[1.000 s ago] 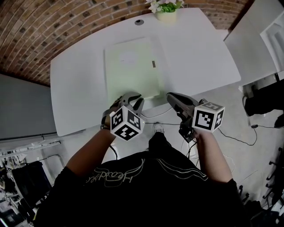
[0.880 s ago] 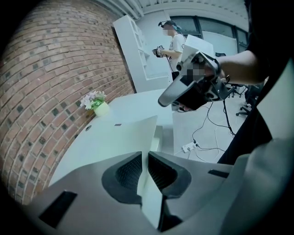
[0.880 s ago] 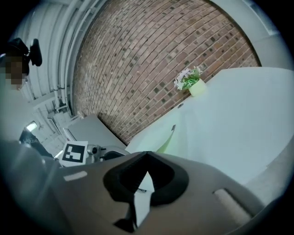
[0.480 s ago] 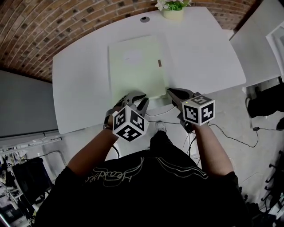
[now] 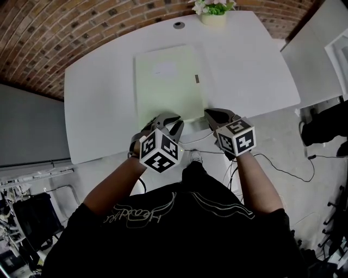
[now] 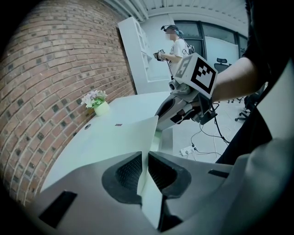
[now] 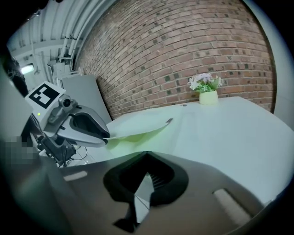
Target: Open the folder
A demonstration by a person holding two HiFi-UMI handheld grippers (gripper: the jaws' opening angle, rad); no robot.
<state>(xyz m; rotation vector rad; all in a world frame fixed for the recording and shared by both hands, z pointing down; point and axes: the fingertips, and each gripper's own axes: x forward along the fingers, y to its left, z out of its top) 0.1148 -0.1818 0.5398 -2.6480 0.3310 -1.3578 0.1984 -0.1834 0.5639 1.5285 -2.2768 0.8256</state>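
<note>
Folder (image 5: 166, 81): pale green, lying lengthwise mid-bench, its near edge at the near edge of the bench (image 5: 98, 108). Bare white surface on both sides of it, the wider strip to its right. Flower pot (image 5: 213, 12) stands at the far edge and a round cable port (image 5: 179, 24) lies near it; both are well apart from the folder.

Left claw (image 5: 166, 118): at the folder's near edge, pinching the thin cover sheet between its pads. Right claw (image 5: 213, 114): just off the folder's near right corner, over the bench edge, tips pressed together, nothing gripped.

Head view: folder reads as nearly flat; small dark tab (image 5: 197, 79) on its right edge.

Left gripper view: cover sheet (image 6: 133, 133) runs edge-on straight out of the left claw (image 6: 147, 160). The right claw (image 6: 183, 108) is just beyond the sheet's corner. A person (image 6: 173, 43) stands by a white shelf far behind.

Right gripper view: cover (image 7: 138, 129) is lifted at the near edge, with a yellow-green wedge of interior showing beneath. The right claw (image 7: 146, 176) is apart from it.
</note>
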